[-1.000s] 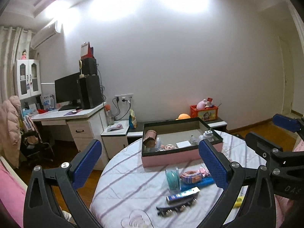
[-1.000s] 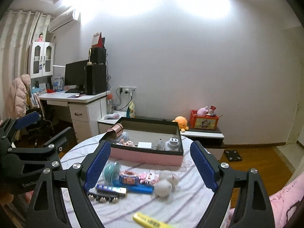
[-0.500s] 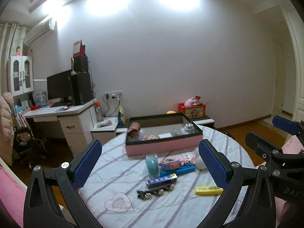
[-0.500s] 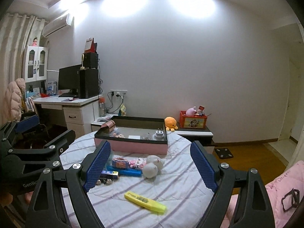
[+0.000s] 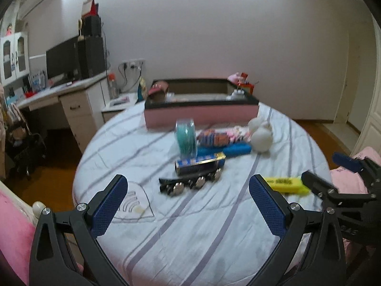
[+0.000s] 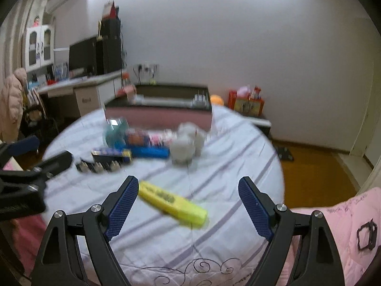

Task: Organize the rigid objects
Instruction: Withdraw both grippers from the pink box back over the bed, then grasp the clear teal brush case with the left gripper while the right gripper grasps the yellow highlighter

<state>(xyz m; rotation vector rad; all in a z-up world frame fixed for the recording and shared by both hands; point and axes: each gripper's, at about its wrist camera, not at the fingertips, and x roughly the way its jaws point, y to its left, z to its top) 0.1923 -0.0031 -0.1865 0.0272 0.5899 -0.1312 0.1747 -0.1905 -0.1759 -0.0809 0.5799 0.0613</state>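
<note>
Both claws stand spread and empty: left gripper [image 5: 188, 205], right gripper [image 6: 188, 206]. Neither touches anything.

Done so far, judged from the scene: a few small items, too blurred to identify, already lie in the pink-sided, dark-rimmed cardboard box [image 5: 201, 116] well ahead of both claws.

Left to do: most of the pile is outside the box. Just ahead of the left gripper lies the black metal hair clip [image 5: 189, 183], beyond it the dark rectangular tube carton [image 5: 200, 164], teal plastic spool [image 5: 185, 138] and white round figurine [image 5: 260, 135]. The yellow plastic bar [image 6: 171, 202] lies between the right gripper's fingers, not touched.

Judgement: early stage; no pick begun.
</note>
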